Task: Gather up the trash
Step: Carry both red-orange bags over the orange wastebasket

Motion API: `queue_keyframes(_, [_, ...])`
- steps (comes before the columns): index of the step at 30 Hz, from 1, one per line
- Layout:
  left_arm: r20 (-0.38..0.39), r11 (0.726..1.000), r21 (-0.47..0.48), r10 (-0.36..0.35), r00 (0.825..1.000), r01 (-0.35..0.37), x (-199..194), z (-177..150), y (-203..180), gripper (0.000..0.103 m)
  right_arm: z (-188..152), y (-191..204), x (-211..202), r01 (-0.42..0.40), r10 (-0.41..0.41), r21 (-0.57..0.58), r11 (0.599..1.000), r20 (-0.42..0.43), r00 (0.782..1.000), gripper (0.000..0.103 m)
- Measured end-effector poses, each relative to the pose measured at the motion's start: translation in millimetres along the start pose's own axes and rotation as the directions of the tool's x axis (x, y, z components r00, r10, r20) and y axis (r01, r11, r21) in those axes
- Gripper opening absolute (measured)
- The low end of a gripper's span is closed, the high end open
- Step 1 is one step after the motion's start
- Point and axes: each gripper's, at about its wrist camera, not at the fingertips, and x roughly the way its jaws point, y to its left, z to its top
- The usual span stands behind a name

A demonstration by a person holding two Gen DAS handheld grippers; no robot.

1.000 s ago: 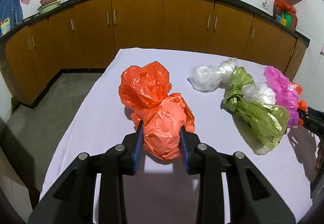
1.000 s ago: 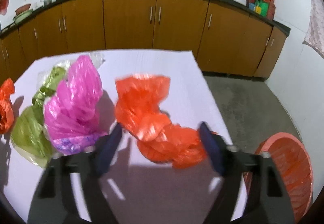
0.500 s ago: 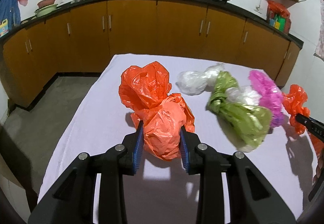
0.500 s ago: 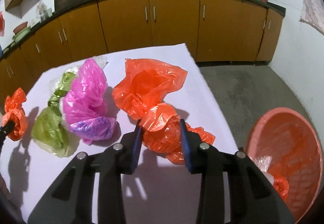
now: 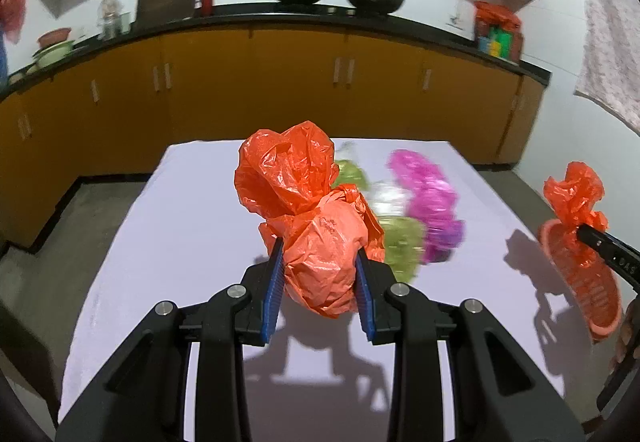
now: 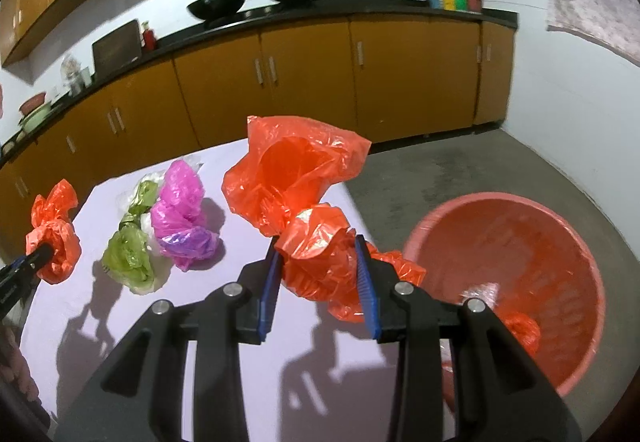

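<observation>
An orange bag is clamped in the left gripper jaws; another orange bag is clamped in the right gripper jaws.

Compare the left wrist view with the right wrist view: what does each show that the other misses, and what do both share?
Only the left wrist view shows the left gripper up close, clamped on its orange bag.

Only the right wrist view shows inside the red basket on the floor, with trash already in it.

Both show the white-covered table, the pink bag, the green bag, the right gripper shut on another orange bag, and the cabinets.
</observation>
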Motion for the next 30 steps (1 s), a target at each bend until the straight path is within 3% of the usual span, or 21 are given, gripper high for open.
queue_keyframes(12, [-0.008,0.986,0.101,-0.131,0.991,0.131,-10.5,-3.0,-80.4,0.032,-11.7,-57.0,-52.5,0.149,-0.153,0.050,0.988,0.096,0.984,0.035])
queue_keyframes(30, [-0.051,0.936,0.213,-0.276,0.960,0.280,-8.0,-9.2,-181.6,0.032,-25.5,-123.9,-70.1,0.244,-0.258,0.146,0.959,0.086,0.962,0.035])
